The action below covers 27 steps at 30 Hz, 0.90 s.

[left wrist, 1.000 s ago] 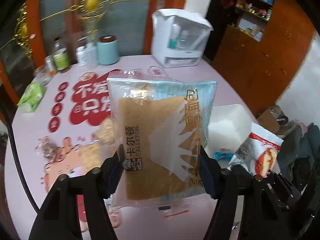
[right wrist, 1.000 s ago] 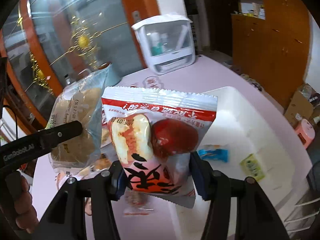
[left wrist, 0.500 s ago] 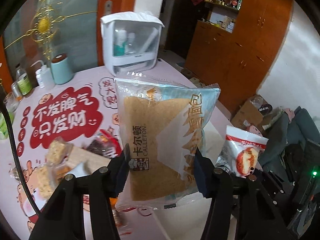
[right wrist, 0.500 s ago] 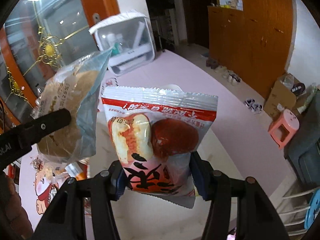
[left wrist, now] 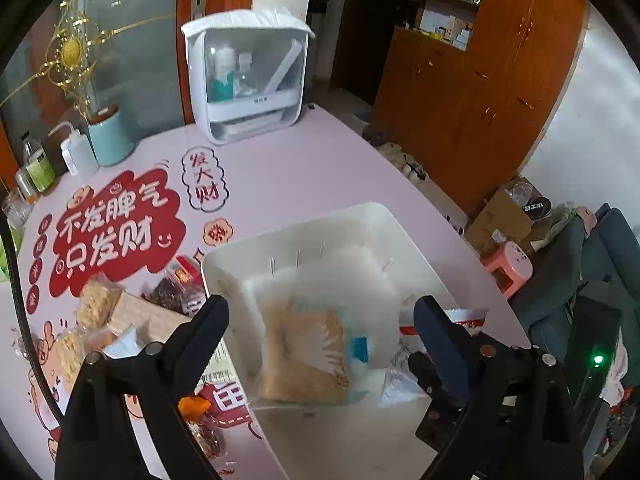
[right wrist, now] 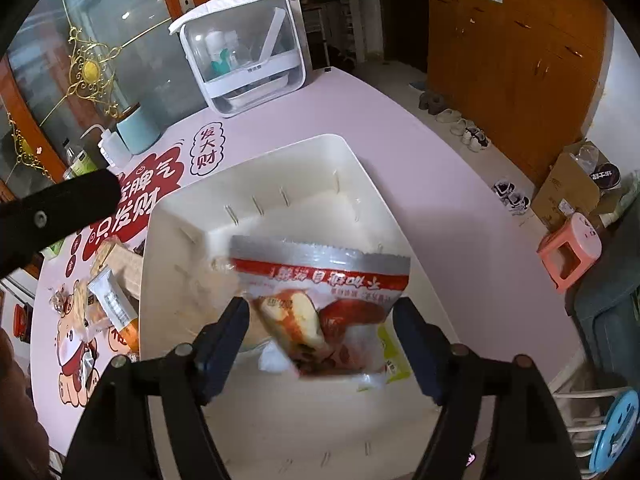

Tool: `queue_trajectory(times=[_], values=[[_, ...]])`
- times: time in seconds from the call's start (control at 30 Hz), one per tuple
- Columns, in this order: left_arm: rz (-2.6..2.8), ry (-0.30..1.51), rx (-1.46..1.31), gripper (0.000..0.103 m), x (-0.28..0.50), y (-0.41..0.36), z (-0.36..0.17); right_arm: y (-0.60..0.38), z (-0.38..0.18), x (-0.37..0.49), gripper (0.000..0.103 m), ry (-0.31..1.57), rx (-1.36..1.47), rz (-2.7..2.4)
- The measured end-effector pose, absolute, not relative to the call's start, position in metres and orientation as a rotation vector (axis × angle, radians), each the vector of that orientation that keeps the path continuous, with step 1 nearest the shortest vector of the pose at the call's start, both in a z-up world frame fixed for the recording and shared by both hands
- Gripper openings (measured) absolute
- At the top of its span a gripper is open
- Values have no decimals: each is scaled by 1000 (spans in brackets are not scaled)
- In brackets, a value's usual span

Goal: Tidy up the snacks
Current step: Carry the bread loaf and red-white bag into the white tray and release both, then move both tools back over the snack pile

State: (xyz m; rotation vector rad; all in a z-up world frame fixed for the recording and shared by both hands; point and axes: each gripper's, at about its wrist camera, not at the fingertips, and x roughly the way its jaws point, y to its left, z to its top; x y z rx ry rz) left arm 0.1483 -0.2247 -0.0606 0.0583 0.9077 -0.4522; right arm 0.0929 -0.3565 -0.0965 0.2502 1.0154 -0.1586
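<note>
Both grippers hang over a white bin [left wrist: 296, 224] on the pink table. My left gripper [left wrist: 320, 312] has its jaws opening wide. A bread packet [left wrist: 304, 356] with a brown slice, blurred, drops free between them into the bin. In the right wrist view the jaws of my right gripper [right wrist: 320, 312] are opening too. A red-and-white snack packet [right wrist: 324, 292] tilts loose between its fingers, touching neither pad, above the bin [right wrist: 248, 160]. One left gripper finger [right wrist: 60, 208] shows at that view's left edge.
Several loose snack packets [left wrist: 100, 308] lie on the table left of the bin. A white cabinet box [left wrist: 244, 80], a teal canister [left wrist: 108, 136] and bottles stand at the back. A small yellow-green packet [right wrist: 394, 356] lies in the bin. The table edge, a pink stool [right wrist: 568, 248] and shoes are to the right.
Both grippers moved over the white bin and opened. The bread packet and the red-and-white packet, gripped before, have come loose and are falling toward the bin.
</note>
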Motion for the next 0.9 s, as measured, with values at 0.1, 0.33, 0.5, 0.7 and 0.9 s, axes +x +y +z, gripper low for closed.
queue_trajectory(times=[0.1,0.33,0.5,0.7,0.9], values=[[-431,901,53,94,149,-221,-56,-358,-92,93,75,1003,244,-156],[-384,885,22,94,149,-203,-49,-355,-84,94,75,990,241,-139],[-363,886,8,94,146,-191,-47,-346,-80,92,75,987,235,-116],[-346,859,38,94,134,-179,-41,-333,-72,90,75,975,233,-112],[-348,822,44,94,123,-159,-31,-321,-63,86,75,952,239,-123]])
